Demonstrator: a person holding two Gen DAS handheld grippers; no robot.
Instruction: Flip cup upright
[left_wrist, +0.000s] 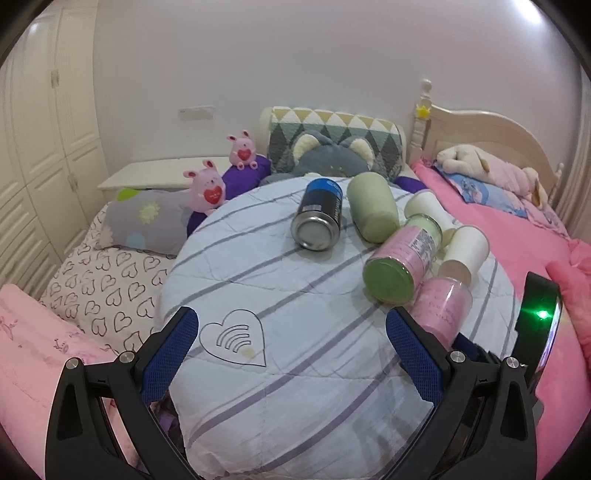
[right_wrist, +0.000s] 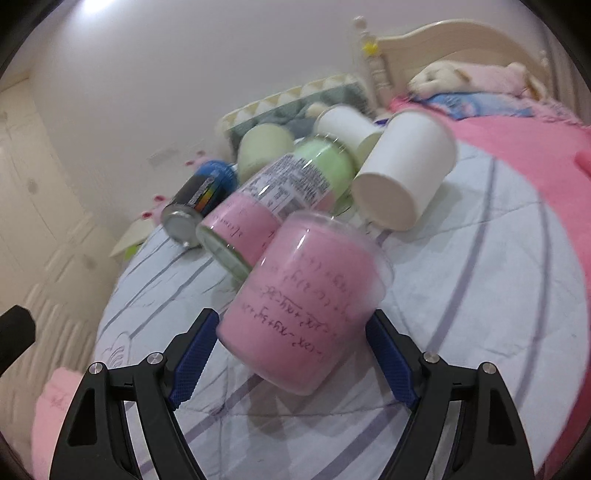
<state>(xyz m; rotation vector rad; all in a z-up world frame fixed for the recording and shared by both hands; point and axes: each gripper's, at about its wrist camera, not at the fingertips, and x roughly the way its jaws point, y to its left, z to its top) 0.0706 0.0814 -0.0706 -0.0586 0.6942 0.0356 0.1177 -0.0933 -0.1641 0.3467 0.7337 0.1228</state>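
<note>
A clear cup lined with pink paper with handwriting (right_wrist: 306, 314) lies tilted on the striped quilt, its base toward me. My right gripper (right_wrist: 291, 350) is open, its blue pads on either side of the cup's base; contact is unclear. The same cup shows in the left wrist view (left_wrist: 441, 308) beside the right finger pad. My left gripper (left_wrist: 291, 350) is open and empty above the quilt's heart print (left_wrist: 236, 338).
On the round striped quilt (left_wrist: 277, 387) lie a blue can (left_wrist: 317, 214), a pale green cup (left_wrist: 373, 206), a pink-and-green jar (left_wrist: 399, 266) and two white paper cups (left_wrist: 465, 253). Plush toys, pillows and the headboard stand behind. A pink blanket lies right.
</note>
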